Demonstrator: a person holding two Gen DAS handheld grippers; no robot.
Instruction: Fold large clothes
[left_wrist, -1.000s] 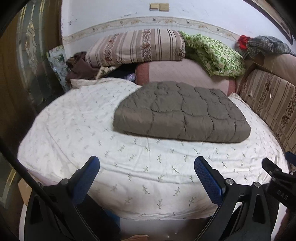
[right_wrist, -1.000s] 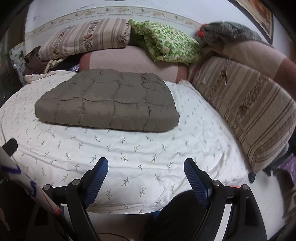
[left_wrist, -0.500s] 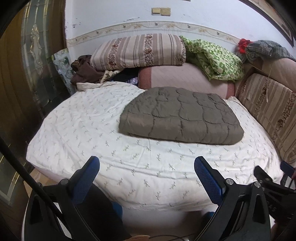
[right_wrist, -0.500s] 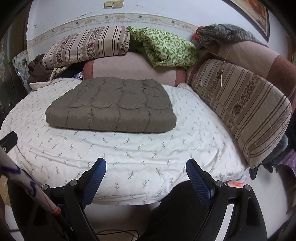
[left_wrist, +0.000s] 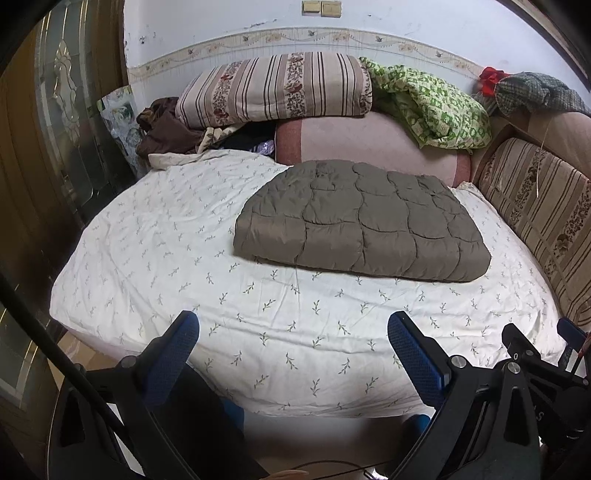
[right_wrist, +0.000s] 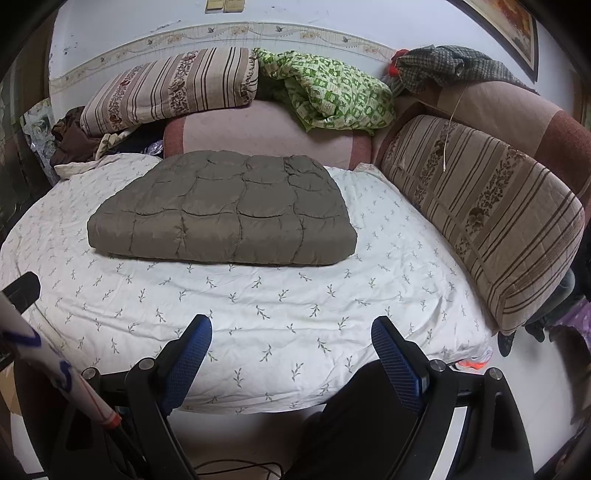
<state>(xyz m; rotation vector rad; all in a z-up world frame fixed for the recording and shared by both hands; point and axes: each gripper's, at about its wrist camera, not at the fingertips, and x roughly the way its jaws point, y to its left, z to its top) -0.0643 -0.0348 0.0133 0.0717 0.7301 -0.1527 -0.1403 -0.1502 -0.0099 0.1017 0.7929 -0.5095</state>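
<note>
White leaf-print sheet (left_wrist: 192, 258) covers the bed, a folded brown quilted garment (right_wrist: 225, 210) lying before striped cushions (right_wrist: 480, 206), both my claws (left_wrist: 293, 349) (right_wrist: 291, 350) spread apart, empty.

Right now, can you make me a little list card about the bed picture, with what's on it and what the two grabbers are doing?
main thing: brown quilted garment, folded into a thick flat pad
where it lies: on the white leaf-print sheet, toward the far side
left gripper: open, holding nothing, near the bed's front edge
right gripper: open, holding nothing, near the bed's front edge
behind: striped pillow, green blanket
right side: striped cushion
</note>
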